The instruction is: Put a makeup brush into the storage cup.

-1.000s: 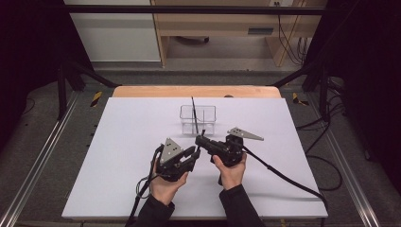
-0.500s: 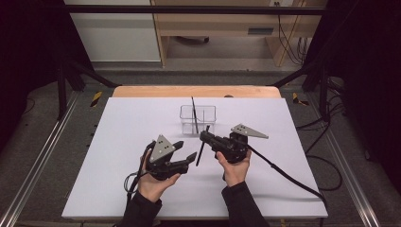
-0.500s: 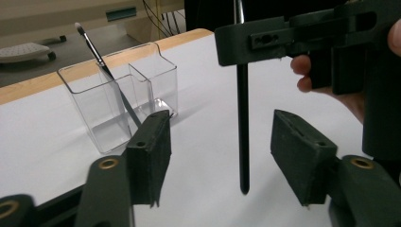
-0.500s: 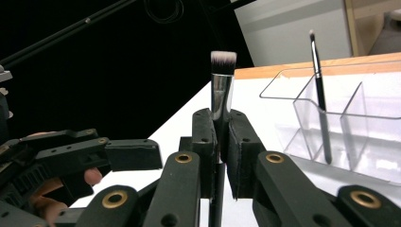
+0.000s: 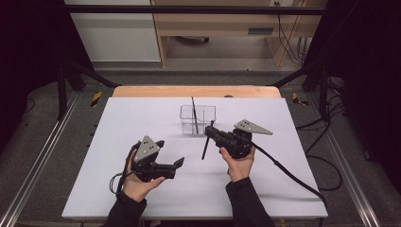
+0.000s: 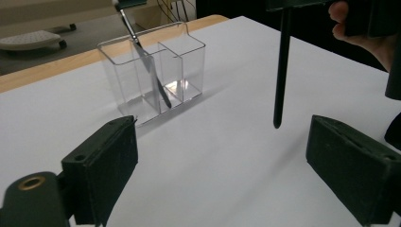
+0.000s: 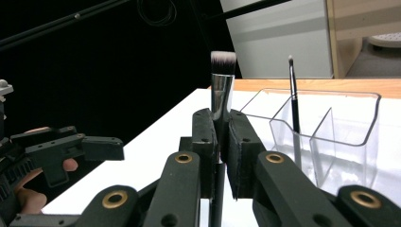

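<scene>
A person sits at a white table and holds a black two-jaw gripper in each hand, forearms coming in from the near edge.

The right gripper is clamped on a makeup brush, its jaws pressed tight against the brush just below the silver ferrule. In the right gripper view the brush stands upright between the jaws, with its flat, pale-tipped bristles on top. From above, the dark handle hangs down from the jaws at a slight slant, its lower tip above the table surface. In the left gripper view that handle shows as a thin black rod hanging free, its point clear of the table.

The left gripper is held lower and nearer the person, to the left of the brush and well apart from it. Its jaws have just been opening and now stand wide, with nothing between them. The left gripper view looks out between the two spread jaws.

Just beyond the right gripper stands a clear plastic organiser with dividers inside. A second, thinner brush leans in its left compartment, handle down and small tip up. The held brush is outside the organiser, just in front of it.
</scene>
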